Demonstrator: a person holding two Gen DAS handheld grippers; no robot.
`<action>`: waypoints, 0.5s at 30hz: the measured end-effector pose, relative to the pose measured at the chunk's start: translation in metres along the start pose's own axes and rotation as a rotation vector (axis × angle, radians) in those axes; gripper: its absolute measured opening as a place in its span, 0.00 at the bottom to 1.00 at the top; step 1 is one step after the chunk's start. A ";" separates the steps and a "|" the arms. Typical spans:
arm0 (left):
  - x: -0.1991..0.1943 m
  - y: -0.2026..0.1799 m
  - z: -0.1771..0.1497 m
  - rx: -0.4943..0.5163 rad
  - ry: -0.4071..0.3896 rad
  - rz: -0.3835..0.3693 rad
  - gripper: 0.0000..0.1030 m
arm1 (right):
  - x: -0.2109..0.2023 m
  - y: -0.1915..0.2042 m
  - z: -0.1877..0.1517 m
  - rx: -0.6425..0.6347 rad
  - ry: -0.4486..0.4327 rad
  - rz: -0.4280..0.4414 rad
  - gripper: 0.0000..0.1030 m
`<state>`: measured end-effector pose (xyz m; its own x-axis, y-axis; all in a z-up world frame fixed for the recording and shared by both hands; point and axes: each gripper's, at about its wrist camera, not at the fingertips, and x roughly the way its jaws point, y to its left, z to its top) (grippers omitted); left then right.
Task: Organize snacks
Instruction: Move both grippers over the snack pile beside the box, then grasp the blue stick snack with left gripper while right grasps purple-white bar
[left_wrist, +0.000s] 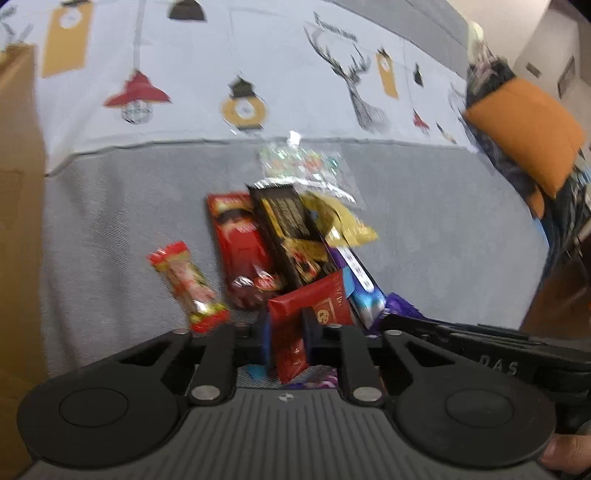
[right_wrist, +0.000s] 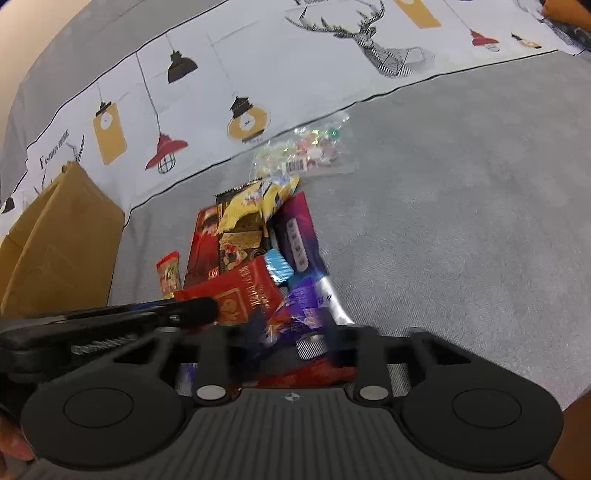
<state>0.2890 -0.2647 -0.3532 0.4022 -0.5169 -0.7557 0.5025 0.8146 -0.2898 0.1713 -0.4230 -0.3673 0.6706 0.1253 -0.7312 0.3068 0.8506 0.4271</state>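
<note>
Two grippers: both reach into one heap of snack packets on a grey fabric surface.
Left gripper: jaws drawn close, pinching a flat red foil packet with gold print by its near end.
Right gripper: jaws narrowed around a crinkled purple wrapper; blur hides whether the pads truly press it.
Snack heap: a long red box, a dark brown-and-gold bar, a yellow pouch and a blue-and-white packet overlap just beyond the fingers.
Apart from the heap: a small red-and-gold candy bar lies alone at its left; a clear bag of coloured sweets sits at the far edge.
Step in hand: likely the pick, each hand taking one packet.
Next move: probably lifting straight up so neighbours are not dragged.
Edges: a brown cardboard box stands close on the left, a plausible destination.
Open room: bare grey fabric spreads wide to the right; a lamp-and-deer printed cloth borders the back.
</note>
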 end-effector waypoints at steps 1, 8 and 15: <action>-0.005 0.002 0.001 -0.002 -0.008 0.001 0.13 | -0.003 -0.002 0.002 0.009 -0.012 0.008 0.27; -0.026 0.005 -0.005 0.029 -0.048 0.090 0.12 | -0.017 -0.004 0.005 -0.010 -0.065 -0.001 0.24; -0.034 -0.013 -0.021 0.158 -0.090 0.166 0.10 | -0.023 -0.002 0.015 -0.083 -0.120 -0.020 0.16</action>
<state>0.2525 -0.2522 -0.3362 0.5525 -0.4064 -0.7277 0.5341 0.8429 -0.0652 0.1650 -0.4346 -0.3432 0.7425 0.0500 -0.6680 0.2673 0.8922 0.3640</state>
